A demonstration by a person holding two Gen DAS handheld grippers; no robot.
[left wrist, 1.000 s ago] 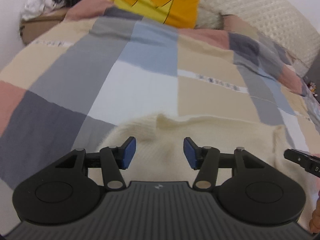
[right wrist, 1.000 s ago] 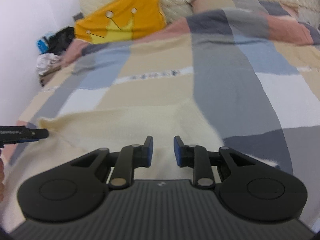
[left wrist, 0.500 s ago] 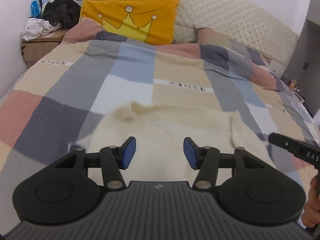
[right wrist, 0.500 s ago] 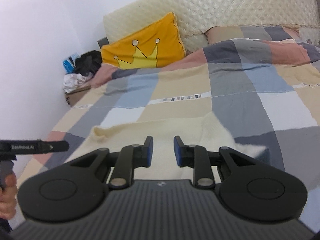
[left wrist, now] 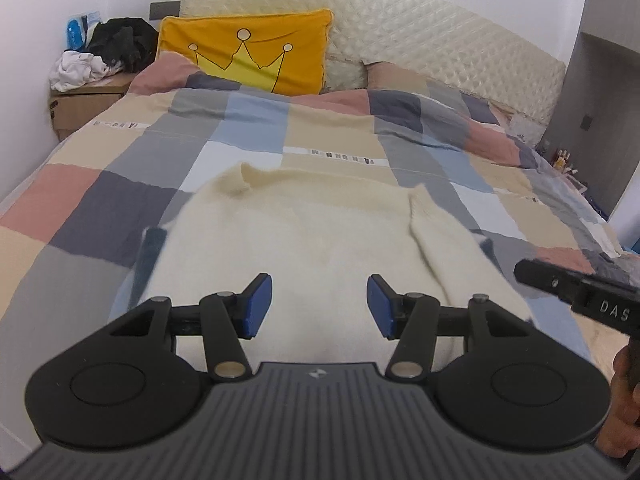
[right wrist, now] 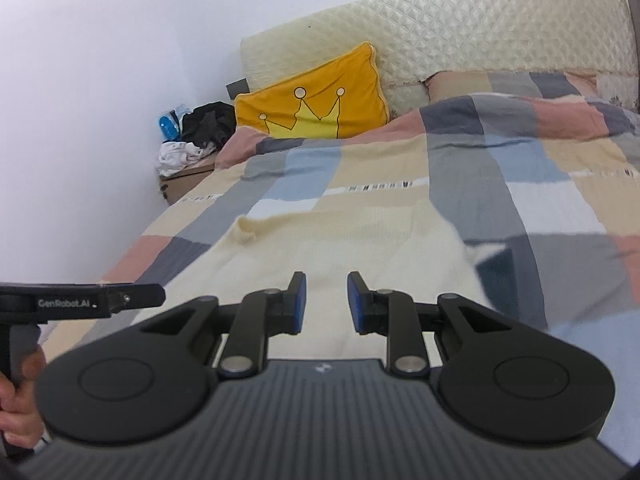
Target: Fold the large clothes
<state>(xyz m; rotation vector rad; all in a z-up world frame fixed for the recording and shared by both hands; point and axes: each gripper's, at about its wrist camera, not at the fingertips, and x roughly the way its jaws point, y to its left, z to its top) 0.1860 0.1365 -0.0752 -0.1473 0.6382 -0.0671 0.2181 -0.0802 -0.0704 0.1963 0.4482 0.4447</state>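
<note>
Soft, even daylight is filling both views, with no hard glare anywhere. The fisheye lenses are bending the quilted cream headboard [left wrist: 420,36] and the white wall [right wrist: 100,80] into curves, and the corners are darkening. The fluffy cream knitted sweater [left wrist: 320,232] is smearing into blur along its edges, while the orange crown-print pillow [left wrist: 248,56] is staying crisp. The patchwork checked duvet [right wrist: 540,216] is blurring towards the right wrist view's lower right edge.
</note>
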